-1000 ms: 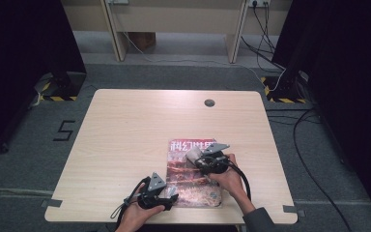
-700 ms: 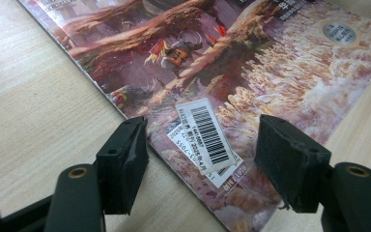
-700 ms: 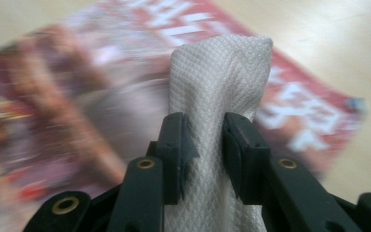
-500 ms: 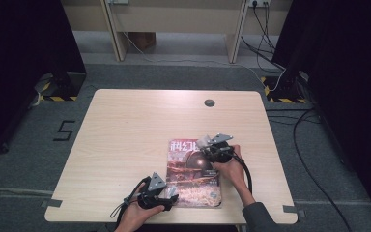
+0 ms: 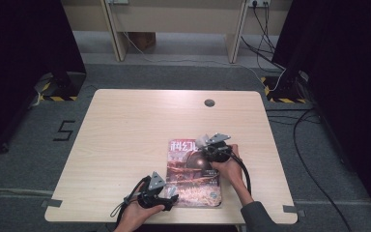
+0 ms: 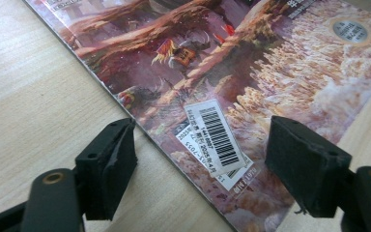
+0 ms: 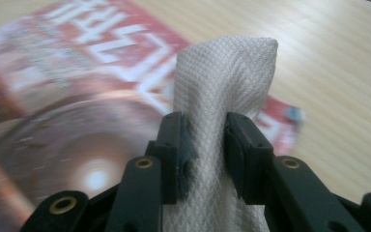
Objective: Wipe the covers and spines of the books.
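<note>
One second on, the right gripper [image 5: 204, 141], fingers pinching a cloth [image 7: 222, 92], has wiped up the magazine [image 5: 193, 176] toward its title, while the left gripper [image 6: 207, 159], fingers spread, steadies its corner.

Magazine [image 5: 193, 174] on table [image 5: 125, 145], cloth [image 7: 222, 87] above magazine

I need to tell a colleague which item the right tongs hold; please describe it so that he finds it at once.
On the wooden table, find the magazine near the front edge. Above its top right corner, the right tongs pinch a white cloth: pale, with a diamond weave, unlike the dark glossy cover.
</note>
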### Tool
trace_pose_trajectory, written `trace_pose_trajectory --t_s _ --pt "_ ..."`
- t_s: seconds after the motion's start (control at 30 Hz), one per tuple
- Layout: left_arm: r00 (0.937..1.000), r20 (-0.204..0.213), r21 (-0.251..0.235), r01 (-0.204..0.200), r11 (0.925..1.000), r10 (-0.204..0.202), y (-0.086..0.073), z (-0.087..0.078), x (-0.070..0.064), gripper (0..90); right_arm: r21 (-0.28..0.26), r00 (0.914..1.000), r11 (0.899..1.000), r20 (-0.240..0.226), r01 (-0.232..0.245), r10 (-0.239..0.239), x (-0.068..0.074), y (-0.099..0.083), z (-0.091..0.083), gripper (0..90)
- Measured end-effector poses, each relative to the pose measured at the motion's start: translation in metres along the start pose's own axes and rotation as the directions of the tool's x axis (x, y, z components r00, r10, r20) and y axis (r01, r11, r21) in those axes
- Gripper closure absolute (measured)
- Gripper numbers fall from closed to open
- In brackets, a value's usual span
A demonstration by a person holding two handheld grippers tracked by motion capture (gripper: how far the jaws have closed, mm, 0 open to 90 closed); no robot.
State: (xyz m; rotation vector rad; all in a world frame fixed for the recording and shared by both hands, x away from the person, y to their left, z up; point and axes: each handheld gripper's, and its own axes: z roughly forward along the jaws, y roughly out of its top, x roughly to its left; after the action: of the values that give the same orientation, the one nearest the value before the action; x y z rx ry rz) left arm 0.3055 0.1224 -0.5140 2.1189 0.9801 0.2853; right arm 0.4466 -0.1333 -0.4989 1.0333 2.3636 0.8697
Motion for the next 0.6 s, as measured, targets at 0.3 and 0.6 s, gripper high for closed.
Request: trace_pose_trajectory --t_s 0.3,0.6 --pt "0.9995 -0.016 0.003 -0.028 0.9996 0.028 0.001 0.000 -0.002 23.5 0.000 0.9929 0.995 0.061 -0.102 0.102 -0.032 -0.004 0.002 68.7" --pt "0.9990 -0.020 0.005 -0.040 0.9992 0.040 0.002 0.000 -0.003 23.5 0.001 0.9985 1.000 0.048 -0.025 0.025 -0.013 0.002 0.005 70.7"
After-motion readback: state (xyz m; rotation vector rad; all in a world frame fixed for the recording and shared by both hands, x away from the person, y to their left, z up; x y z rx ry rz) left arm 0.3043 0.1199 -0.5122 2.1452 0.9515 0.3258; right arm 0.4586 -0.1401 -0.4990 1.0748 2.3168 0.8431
